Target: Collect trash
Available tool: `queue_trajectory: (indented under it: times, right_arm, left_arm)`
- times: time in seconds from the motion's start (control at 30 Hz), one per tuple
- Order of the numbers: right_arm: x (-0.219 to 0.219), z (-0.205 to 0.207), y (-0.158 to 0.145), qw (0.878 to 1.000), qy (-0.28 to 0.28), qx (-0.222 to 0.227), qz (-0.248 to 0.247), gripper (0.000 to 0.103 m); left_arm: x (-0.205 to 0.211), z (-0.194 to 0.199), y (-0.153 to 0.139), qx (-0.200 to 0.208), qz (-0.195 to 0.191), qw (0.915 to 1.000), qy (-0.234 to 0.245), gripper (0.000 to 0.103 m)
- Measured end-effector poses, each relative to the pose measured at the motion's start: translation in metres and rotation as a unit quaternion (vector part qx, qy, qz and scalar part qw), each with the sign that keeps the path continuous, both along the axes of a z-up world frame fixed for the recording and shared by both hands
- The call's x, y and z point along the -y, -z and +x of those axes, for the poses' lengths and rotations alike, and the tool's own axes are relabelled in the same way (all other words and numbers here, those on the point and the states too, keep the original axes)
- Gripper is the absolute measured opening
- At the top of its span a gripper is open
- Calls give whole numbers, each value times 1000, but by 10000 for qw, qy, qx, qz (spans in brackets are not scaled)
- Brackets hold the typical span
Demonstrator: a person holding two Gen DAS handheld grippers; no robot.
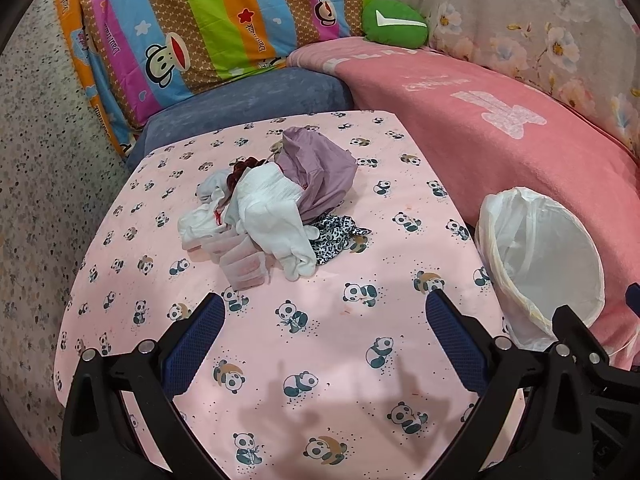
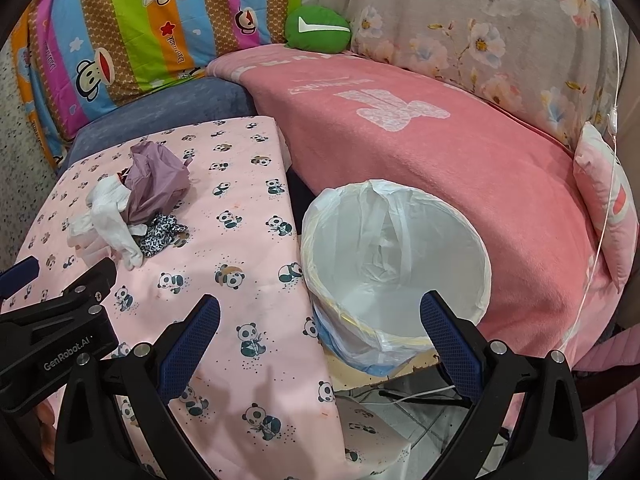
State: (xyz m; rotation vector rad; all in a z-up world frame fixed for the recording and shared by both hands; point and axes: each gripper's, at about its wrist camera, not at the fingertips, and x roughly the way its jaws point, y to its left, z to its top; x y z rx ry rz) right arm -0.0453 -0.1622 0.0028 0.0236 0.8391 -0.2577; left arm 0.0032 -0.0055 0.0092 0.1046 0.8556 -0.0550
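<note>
A heap of trash (image 1: 272,200) lies mid-table on the pink panda cloth (image 1: 320,360): a crumpled purple bag (image 1: 316,168), white tissue (image 1: 264,204), a clear plastic tray (image 1: 244,264) and a leopard-print scrap (image 1: 336,240). My left gripper (image 1: 325,304) hovers open just short of the heap, with nothing between its fingers. A white-lined bin (image 2: 348,248) stands off the table's right edge. My right gripper (image 2: 320,304) is open and empty above the bin's near rim. The heap (image 2: 136,208) and the left gripper (image 2: 60,276) show at the left of the right wrist view.
A pink blanket (image 2: 400,152) covers the sofa behind the bin (image 1: 544,264). Striped cartoon bedding (image 1: 192,32), a green cushion (image 1: 394,22) and floral fabric (image 2: 480,32) line the back. A white cord (image 2: 608,184) hangs at far right. Bare floor and cables (image 2: 416,396) lie below the bin.
</note>
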Motion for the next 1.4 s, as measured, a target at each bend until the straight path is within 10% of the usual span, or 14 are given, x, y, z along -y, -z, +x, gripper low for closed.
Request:
queue_trajectory:
  times: [1.4]
  right_arm:
    - [9,-7,-5,9999,85,50,15,98]
  left_arm:
    - [11,-9,-5,100,-59,9999,99,96]
